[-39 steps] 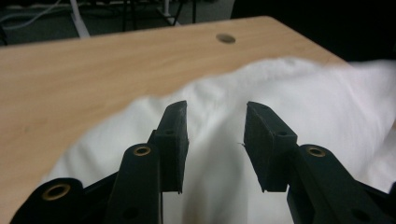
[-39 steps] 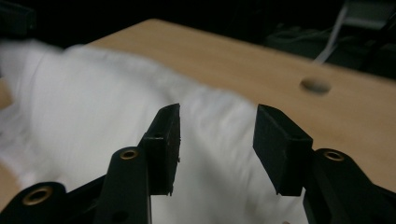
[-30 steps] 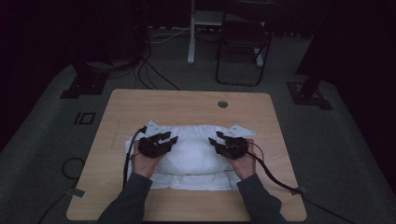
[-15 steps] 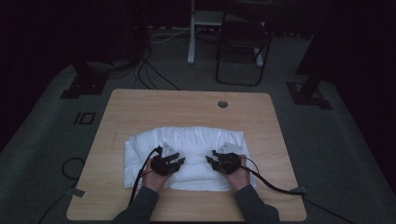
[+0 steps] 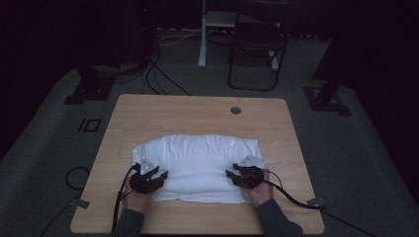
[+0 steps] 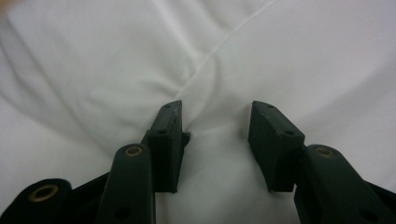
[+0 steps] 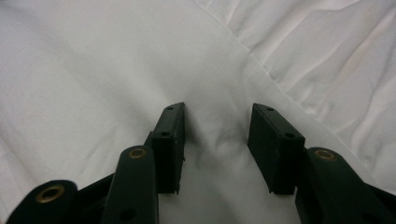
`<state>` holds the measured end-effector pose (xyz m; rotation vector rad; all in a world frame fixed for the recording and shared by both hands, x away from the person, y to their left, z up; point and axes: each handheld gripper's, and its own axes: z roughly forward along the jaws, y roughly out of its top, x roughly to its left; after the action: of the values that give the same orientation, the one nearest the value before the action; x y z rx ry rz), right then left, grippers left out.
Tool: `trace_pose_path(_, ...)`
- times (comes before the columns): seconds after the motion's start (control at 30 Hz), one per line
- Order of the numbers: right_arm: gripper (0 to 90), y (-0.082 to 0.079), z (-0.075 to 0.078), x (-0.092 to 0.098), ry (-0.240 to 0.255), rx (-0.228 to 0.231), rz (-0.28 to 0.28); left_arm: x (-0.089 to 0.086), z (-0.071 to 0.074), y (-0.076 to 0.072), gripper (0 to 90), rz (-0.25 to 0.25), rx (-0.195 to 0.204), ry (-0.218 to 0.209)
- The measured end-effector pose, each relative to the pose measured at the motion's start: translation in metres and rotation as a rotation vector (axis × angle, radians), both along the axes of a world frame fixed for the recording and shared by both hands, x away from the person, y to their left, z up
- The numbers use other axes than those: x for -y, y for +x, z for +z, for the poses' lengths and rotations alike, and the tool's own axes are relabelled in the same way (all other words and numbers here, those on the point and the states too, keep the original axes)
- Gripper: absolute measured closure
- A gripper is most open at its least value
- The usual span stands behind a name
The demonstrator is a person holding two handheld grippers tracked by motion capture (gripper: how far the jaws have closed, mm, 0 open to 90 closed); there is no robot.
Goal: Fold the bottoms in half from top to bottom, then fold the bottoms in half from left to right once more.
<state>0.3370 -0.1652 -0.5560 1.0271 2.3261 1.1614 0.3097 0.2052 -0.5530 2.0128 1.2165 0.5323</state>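
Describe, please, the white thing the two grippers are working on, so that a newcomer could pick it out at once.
Start at the light wooden rectangular table in the middle of the dark room. On its near half lies a white, puffy folded cloth bundle, wide and wrinkled, with the left gripper and right gripper at its near corners. It is the sole white, soft thing on the tabletop; its one neighbour is a small round hole.

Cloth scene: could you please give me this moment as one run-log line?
cloth: white, folded on table | left gripper: open, jaws just opening, over cloth | right gripper: open, jaws just opening, over cloth
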Motion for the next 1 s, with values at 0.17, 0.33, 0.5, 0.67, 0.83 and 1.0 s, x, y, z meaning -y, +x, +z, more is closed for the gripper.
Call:
trace_pose_path(0.17, 54.9, 0.001, -0.002, -0.001, 0.002, -0.002, -0.002, -0.003, 0.006, 0.001, 46.6, 0.008, 0.016, -0.047)
trace_pose_path(0.33, 54.5, 0.002, -0.003, -0.001, 0.005, -0.008, 0.000, -0.019, 0.024, 0.006, 30.6, 0.092, 0.077, -0.086)
trace_pose_path(0.5, 54.4, 0.002, -0.003, -0.001, 0.005, -0.006, 0.002, -0.034, 0.008, 0.030, 17.4, 0.229, -0.018, -0.035)
trace_pose_path(0.67, 54.3, 0.001, -0.003, -0.001, 0.005, -0.002, 0.002, -0.039, -0.002, 0.034, 12.8, 0.257, -0.067, -0.040)
trace_pose_path(0.83, 53.1, 0.001, -0.002, -0.001, 0.007, -0.007, 0.001, -0.041, -0.003, 0.033, 10.7, 0.267, -0.078, -0.045)
trace_pose_path(1.0, 52.7, 0.001, -0.001, 0.000, 0.008, -0.013, 0.008, -0.053, -0.004, 0.029, 8.3, 0.299, -0.089, -0.086)
